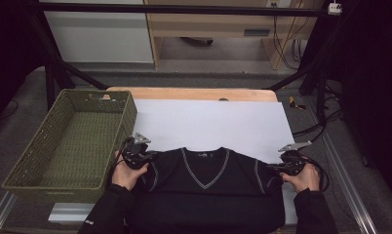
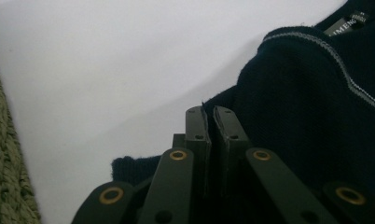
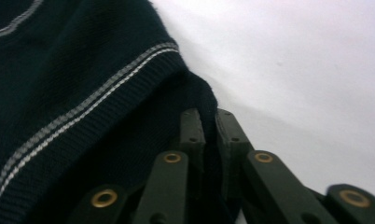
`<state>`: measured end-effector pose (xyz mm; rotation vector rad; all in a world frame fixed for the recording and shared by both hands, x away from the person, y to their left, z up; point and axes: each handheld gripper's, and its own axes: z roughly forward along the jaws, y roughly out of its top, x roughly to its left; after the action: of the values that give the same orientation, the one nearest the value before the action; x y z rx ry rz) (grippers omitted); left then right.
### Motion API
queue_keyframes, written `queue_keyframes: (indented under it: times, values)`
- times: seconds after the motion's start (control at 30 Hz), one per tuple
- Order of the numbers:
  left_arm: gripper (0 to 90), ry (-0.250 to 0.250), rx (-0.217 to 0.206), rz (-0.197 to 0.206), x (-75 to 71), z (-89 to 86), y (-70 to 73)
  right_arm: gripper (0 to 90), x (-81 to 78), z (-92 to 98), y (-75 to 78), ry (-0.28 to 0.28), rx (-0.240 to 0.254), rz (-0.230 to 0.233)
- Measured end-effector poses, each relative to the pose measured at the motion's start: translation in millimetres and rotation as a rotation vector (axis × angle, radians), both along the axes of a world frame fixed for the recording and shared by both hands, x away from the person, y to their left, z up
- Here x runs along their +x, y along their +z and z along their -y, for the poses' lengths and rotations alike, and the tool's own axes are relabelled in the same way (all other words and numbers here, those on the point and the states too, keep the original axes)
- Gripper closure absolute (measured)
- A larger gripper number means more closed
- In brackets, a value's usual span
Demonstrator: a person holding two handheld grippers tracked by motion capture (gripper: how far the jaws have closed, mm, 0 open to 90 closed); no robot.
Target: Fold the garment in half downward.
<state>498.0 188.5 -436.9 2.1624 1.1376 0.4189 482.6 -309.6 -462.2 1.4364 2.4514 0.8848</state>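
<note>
With each tool clamped on a shoulder edge, the left tool and right tool hold the dark V-neck sweater spread flat, right of the green basket, probably for folding.

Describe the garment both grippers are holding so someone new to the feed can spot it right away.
Start at the white sheet covering the wooden table, with the green woven basket on its left. At the sheet's near edge lies the dark sweater, pinched at each shoulder by the left gripper and the right gripper. Its grey-striped V-neck and striped armholes mark it out.
</note>
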Motion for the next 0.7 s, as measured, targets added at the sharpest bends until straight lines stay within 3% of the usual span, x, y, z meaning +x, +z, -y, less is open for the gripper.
queue_keyframes:
  times: [0.1, 0.23, 0.7]
  values:
    - [84.8, 0.008, -0.005, 0.011, 1.1, -0.2, 3.0, 85.9, 3.5, -1.7, 5.9, -0.030, -0.050, 0.026]
    - [84.8, 0.014, -0.007, 0.025, 3.8, -0.4, 10.5, 86.4, 8.6, -0.3, 16.3, -0.054, -0.037, 0.084]
    - [84.9, 0.059, -0.011, 0.069, 29.7, 4.3, 21.8, 86.3, 40.6, -0.7, 33.2, -0.085, -0.053, 0.171]
